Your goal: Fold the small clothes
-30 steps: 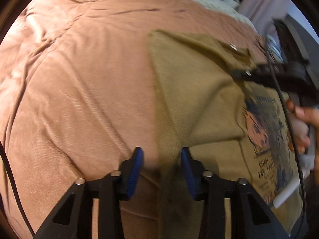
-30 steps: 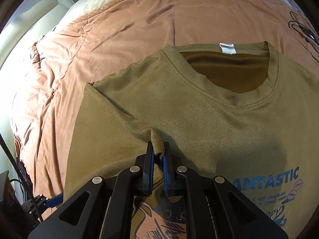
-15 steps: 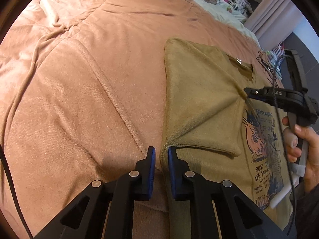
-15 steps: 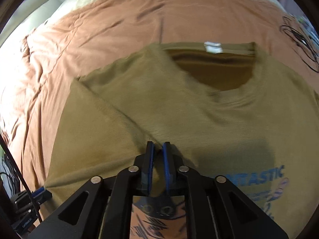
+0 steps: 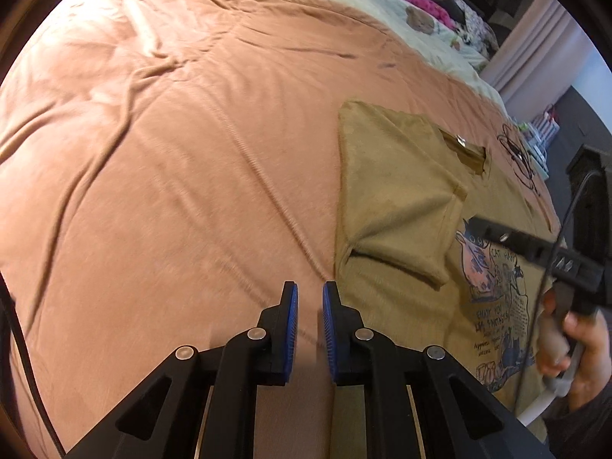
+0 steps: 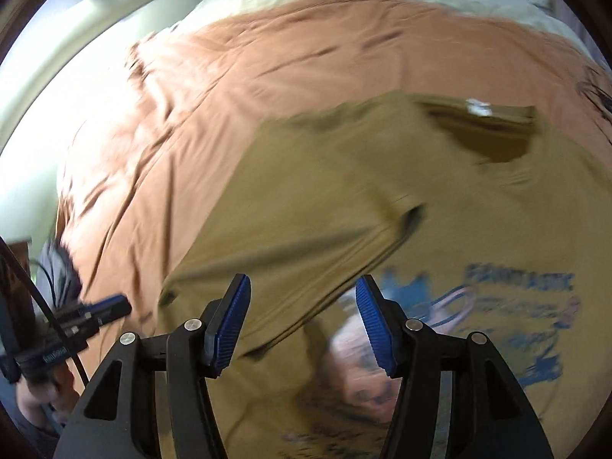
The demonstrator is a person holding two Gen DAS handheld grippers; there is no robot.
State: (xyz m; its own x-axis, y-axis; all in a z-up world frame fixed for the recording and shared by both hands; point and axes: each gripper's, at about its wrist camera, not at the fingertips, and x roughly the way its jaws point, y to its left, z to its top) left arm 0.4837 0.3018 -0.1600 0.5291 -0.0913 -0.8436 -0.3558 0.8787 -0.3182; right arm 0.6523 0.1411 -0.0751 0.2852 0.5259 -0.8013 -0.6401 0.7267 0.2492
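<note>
On the wrinkled terracotta bedspread (image 5: 172, 176), the left gripper (image 5: 309, 302) hovers nearly closed and empty beside the olive printed T-shirt (image 5: 401, 199), which lies toward the bed's right edge, one sleeve folded inward. The right gripper (image 6: 302, 294), jaws just opened, grips nothing. Next, probably the opposite sleeve.

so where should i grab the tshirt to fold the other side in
Probably the unfolded sleeve side of the t-shirt, at its outer edge, coming from the side opposite the folded sleeve and pinching low against the blanket. That sleeve already lies flat across the chest, so the far edge is the free one; it is mostly out of view here.
</note>
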